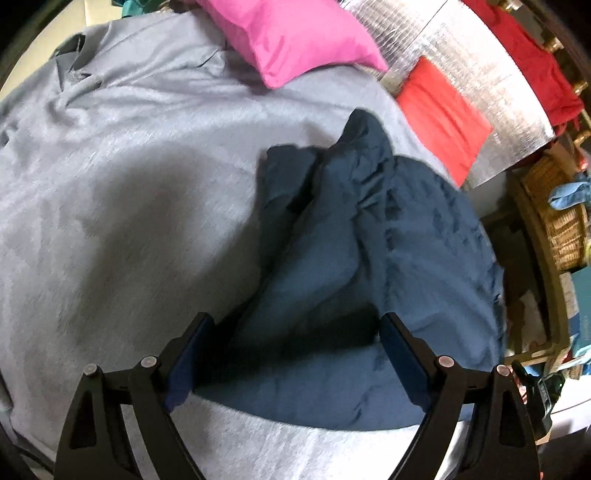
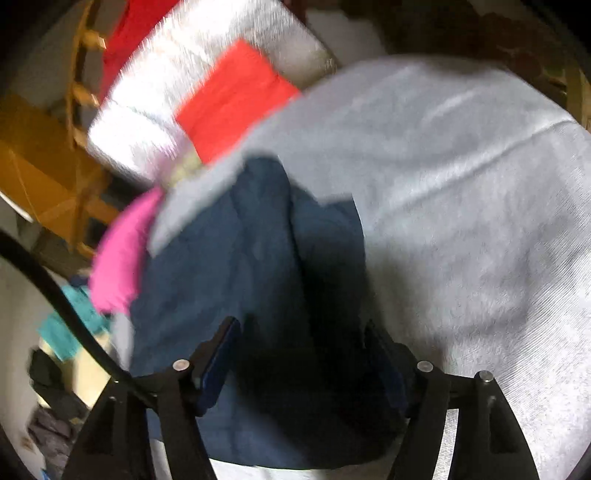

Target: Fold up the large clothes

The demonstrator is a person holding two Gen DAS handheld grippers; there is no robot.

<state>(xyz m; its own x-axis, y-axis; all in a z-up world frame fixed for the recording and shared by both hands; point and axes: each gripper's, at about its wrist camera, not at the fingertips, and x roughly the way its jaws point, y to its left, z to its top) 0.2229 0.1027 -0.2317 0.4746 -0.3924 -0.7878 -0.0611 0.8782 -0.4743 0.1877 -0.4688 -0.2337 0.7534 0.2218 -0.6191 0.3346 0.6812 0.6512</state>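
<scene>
Both grippers hang spread apart, grasping nothing, over a crumpled navy garment (image 1: 369, 258) lying on a bed spread with a grey sheet (image 1: 129, 184). Left gripper (image 1: 295, 354) points across the cloth toward a pink pillow (image 1: 291, 33), a red folded cloth (image 1: 443, 114) and a silver quilted mat (image 1: 480, 81); a wicker basket (image 1: 554, 214) stands beside the bed. Right gripper (image 2: 299, 365), its view blurred, straddles the garment's (image 2: 229, 258) darker fold.
</scene>
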